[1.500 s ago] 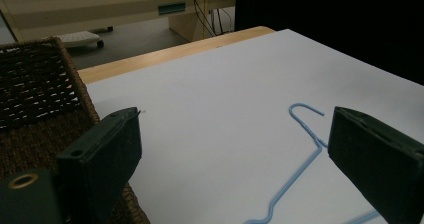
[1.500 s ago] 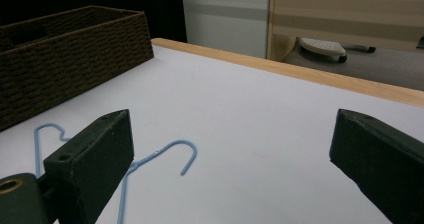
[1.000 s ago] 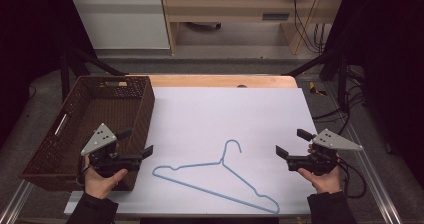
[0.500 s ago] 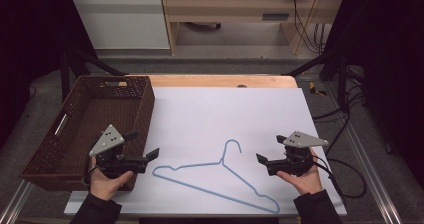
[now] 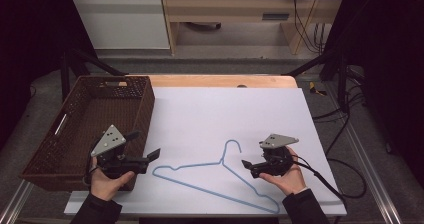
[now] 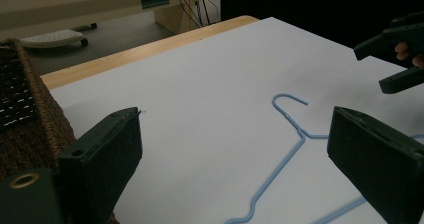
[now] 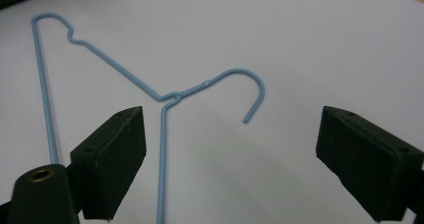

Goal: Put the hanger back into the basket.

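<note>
The right gripper (image 5: 246,164), jaws wide and just closing, empty, is nearing the blue wire hanger (image 5: 220,176); centre its neck before closing.

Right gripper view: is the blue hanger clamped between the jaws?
No: the right gripper has its jaws wide apart, and the blue hanger lies flat on the white table, untouched.

Blue hanger (image 7: 160,96) cut off at bottom edge
</note>
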Motion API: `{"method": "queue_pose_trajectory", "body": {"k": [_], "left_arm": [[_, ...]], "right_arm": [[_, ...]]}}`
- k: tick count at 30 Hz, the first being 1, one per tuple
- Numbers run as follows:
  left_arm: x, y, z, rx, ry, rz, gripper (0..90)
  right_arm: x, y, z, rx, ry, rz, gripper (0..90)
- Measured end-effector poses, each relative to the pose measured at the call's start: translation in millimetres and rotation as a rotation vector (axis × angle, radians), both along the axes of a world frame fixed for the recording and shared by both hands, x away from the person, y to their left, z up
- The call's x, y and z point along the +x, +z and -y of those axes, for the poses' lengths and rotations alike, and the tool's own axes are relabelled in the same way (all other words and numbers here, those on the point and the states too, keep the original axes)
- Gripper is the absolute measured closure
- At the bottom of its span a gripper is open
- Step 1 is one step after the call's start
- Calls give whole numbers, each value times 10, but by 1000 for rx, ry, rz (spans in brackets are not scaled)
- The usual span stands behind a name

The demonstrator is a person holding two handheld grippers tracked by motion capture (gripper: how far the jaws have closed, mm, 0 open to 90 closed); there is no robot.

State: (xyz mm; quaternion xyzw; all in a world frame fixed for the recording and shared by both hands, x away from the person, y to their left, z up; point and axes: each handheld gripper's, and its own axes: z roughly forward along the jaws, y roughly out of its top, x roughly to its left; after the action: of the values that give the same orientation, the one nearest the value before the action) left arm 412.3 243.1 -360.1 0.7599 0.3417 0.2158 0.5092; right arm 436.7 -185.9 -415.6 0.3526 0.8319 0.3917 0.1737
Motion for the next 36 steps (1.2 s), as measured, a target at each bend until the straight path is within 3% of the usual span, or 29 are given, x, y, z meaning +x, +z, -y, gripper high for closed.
{"method": "queue_pose_trajectory", "body": {"k": [7, 12, 18, 26, 27, 36], "left_arm": [[1, -4, 0, 1, -1, -2, 73], [3, -3, -12, 2, 0, 0, 75], [4, -2, -37, 0, 8, 2, 77], [6, 8, -73, -7, 18, 5, 79], [8, 7, -78, -8, 18, 6, 79], [9, -1, -58, -5, 16, 2, 80]], "right_arm": [[6, -151, -215, -86, 46, -50, 210], [16, -211, -276, -78, 57, -80, 255], [26, -287, -327, -102, 60, -120, 324], [39, -377, -385, -129, 77, -171, 469], [36, -386, -396, -142, 73, -184, 517], [34, -409, -410, -145, 87, -208, 633]]}}
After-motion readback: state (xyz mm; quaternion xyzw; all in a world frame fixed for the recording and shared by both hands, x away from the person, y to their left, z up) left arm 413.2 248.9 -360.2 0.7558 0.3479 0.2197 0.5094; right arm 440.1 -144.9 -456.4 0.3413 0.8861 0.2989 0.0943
